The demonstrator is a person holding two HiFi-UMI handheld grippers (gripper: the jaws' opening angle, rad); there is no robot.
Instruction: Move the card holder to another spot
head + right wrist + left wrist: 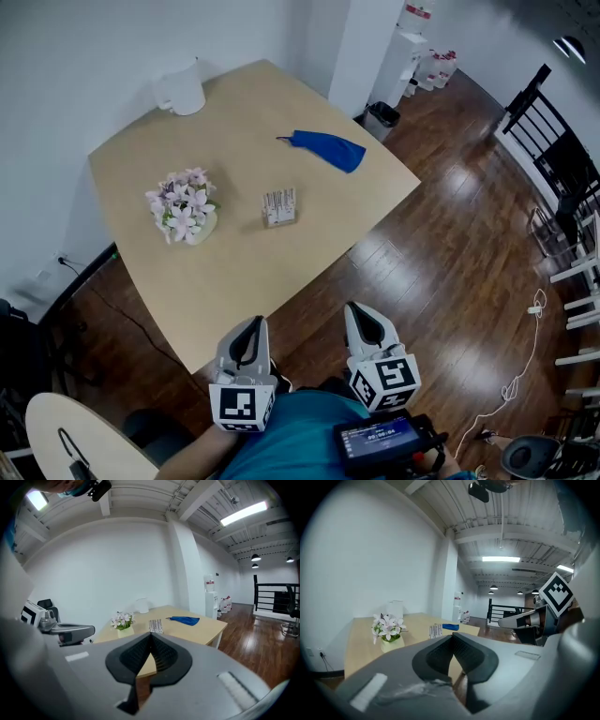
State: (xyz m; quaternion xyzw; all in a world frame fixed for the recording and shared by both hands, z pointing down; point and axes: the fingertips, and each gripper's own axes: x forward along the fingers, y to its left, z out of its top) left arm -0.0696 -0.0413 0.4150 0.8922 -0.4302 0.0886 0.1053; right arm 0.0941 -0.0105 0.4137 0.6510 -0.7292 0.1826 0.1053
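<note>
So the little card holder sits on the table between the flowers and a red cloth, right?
Not quite: the cloth is blue, not red, as the head view shows. The card holder does sit on the table between it and the flowers.

We are holding the left gripper (249, 328) and the right gripper (364, 319) side by side, close in front of our body, a small gap between them. Both are pointing forward and tilting slightly downward. We are holding each pair of jaws closed, tips meeting, gripping nothing.
</note>
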